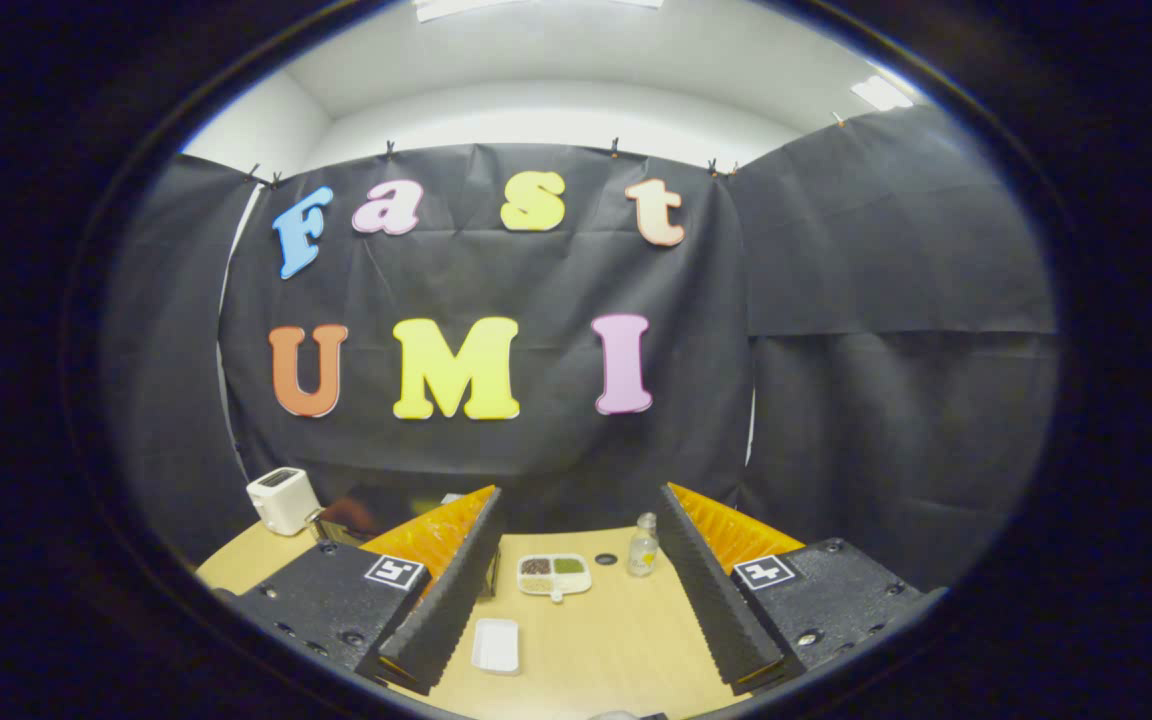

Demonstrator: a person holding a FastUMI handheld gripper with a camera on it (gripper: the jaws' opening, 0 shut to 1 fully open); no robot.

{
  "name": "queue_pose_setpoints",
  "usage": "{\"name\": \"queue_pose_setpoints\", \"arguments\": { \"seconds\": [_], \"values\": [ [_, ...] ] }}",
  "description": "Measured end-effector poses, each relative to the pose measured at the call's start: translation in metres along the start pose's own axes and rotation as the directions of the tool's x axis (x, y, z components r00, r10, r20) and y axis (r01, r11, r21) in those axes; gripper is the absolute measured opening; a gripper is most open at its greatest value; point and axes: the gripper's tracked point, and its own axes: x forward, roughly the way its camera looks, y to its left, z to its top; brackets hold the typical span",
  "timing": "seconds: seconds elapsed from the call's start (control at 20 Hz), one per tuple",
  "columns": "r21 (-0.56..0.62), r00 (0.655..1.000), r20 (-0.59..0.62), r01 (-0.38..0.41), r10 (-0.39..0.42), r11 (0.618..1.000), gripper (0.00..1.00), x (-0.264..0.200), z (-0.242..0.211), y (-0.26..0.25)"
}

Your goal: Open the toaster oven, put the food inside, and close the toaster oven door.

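A handheld gripper (576, 590) looks forward over a light wooden bench (616, 640), its jaws spread wide apart and holding nothing. Each of its two fingers (451, 590) slants inward from the near side, with open bench showing between them. Lying on the bench between the fingers, close in, is a small white rectangular tray (496, 645). Further ahead, still between the fingers, sits a white divided dish (554, 575) with three compartments; one holds something dark brown, one something green, and one something pale. Just beyond that dish and a little to its right lies a small dark round object (606, 559), too small to identify. Beside it, close to the inner edge of the right finger, stands a small clear bottle (643, 545) with pale liquid in it, upright. Off to the left, beyond the left finger and near the far edge of the bench, stands a white toaster (283, 500) with a slot in its top. A dark appliance (356, 515) sits just right of the toaster, mostly hidden behind the left finger; whether this is the toaster oven cannot be told. Black cloth (836, 350) hangs behind the bench as the booth's wall.
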Motion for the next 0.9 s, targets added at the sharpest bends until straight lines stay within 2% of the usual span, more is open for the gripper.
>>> {"name": "queue_pose_setpoints", "arguments": {
  "seconds": [0.1,0.5,0.9],
  "values": [
    [-0.022,1.0,0.026,-0.005,0.005,1.0,0.98,0.002,0.002,-0.008],
    [-0.012,0.993,-0.032,-0.112,0.112,0.994,0.98,0.029,-0.024,-0.021],
    [0.01,0.988,-0.058,-0.141,0.141,0.99,0.98,0.041,-0.044,-0.036]
  ]
}}
